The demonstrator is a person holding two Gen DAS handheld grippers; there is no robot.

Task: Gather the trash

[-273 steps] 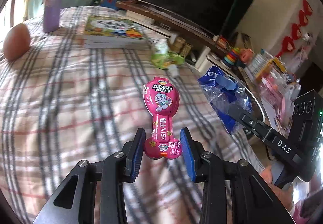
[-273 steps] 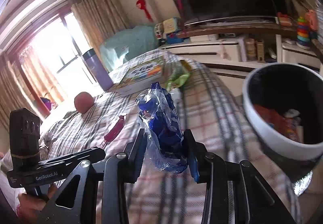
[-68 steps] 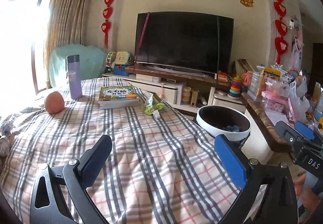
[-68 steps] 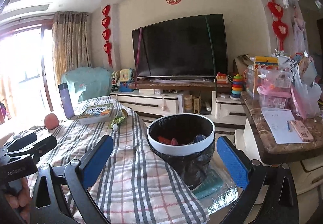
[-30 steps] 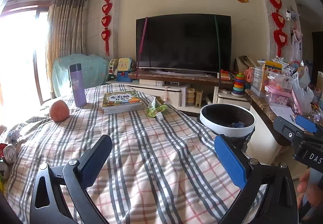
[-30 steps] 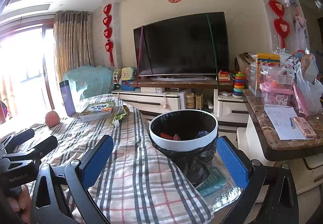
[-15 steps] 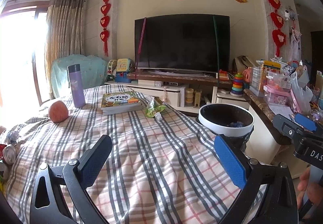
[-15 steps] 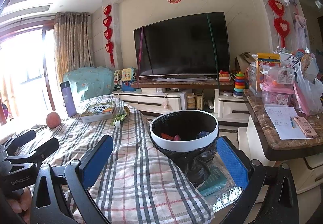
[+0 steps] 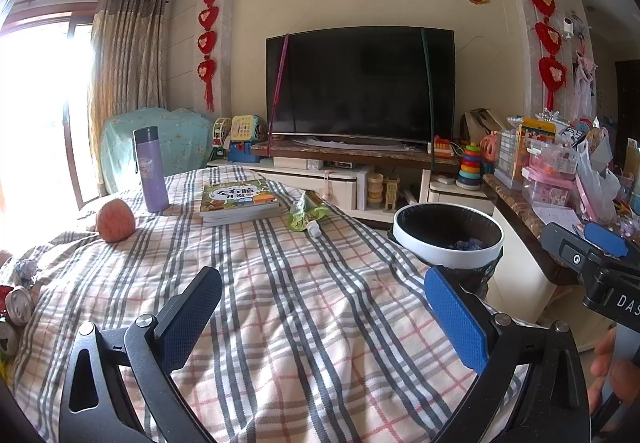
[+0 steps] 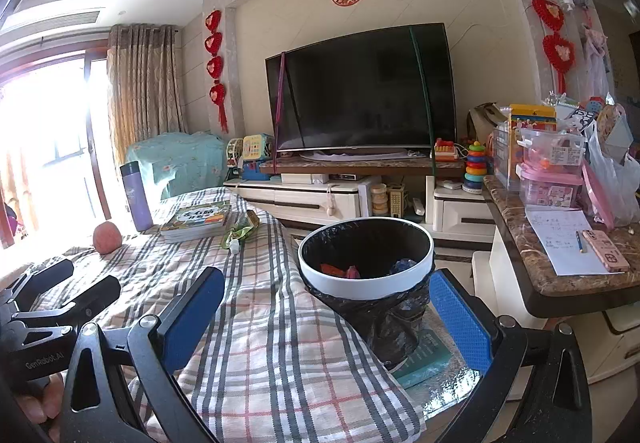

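Both grippers empty, jaws wide: left gripper, right gripper. Green crumpled pouch with white cap lies on plaid tabletop beside book. White-rimmed, black-lined bin holds red and blue scraps

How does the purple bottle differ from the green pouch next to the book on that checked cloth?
The purple bottle stands upright; the green pouch lies flat. The bottle looks rigid and smooth, with a dark cap on top; the pouch is crumpled, with a small white spout pointing toward the camera. The bottle is left of the book, the pouch on its right, nearer the bin. Both rest on the checked cloth.
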